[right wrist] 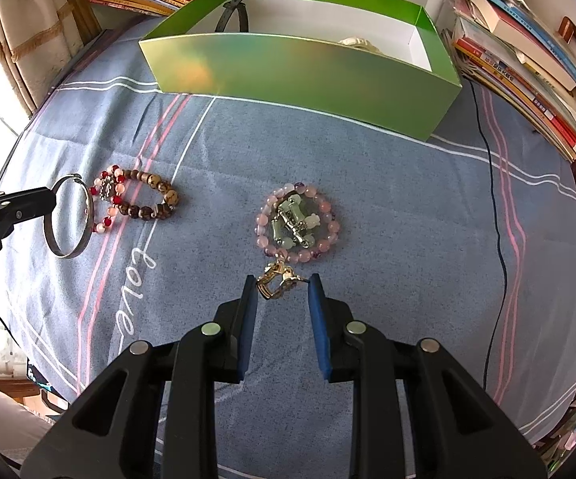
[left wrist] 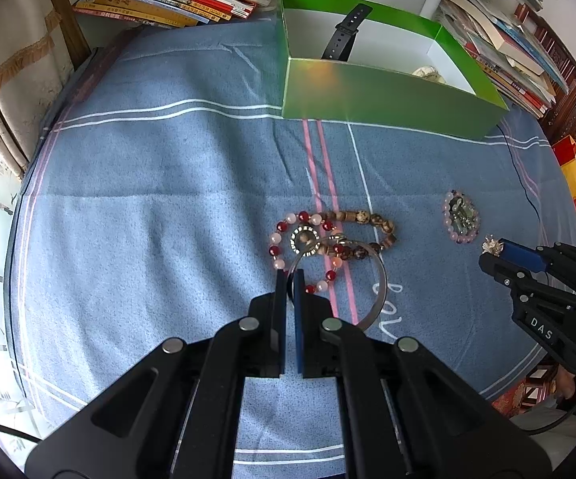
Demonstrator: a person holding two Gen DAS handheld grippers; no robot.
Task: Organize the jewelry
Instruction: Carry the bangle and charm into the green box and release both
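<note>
The left claw (left wrist: 288, 279) is pressed together on the rim of a plain silver metal bangle (left wrist: 379, 279), pinching it at the ring's near-left edge. In the right wrist view the bangle is tilted, gripped at its left side. Just beyond it on the blue-grey cloth-covered surface (left wrist: 148, 199) lie a bracelet of red and pale pink round beads (left wrist: 278, 239) with a small round silver charm inside its loop, and a bracelet of brown speckled wooden beads (left wrist: 367, 219) — the two overlap, and the bangle's far edge crosses over them.

The right claw (right wrist: 283, 285) stands partly spread, its blue pads on either side of a small gold-and-silver metal ornament (right wrist: 278, 281); the left pad touches it, while whether the right pad presses on it cannot be told. Just ahead of the ornament lies a bracelet of pale pink and purple beads (right wrist: 328, 215) with a cluster of pale green stones and silver fittings (right wrist: 294, 225) inside its ring.

At the far side of the surface sits an open green cardboard box with a white interior (right wrist: 308, 76) — inside it a black watch strap (left wrist: 344, 34) leans against the left end, and a pale cream object shows near the right end. Stacks of books (left wrist: 168, 0) lie beyond and beside the box.
</note>
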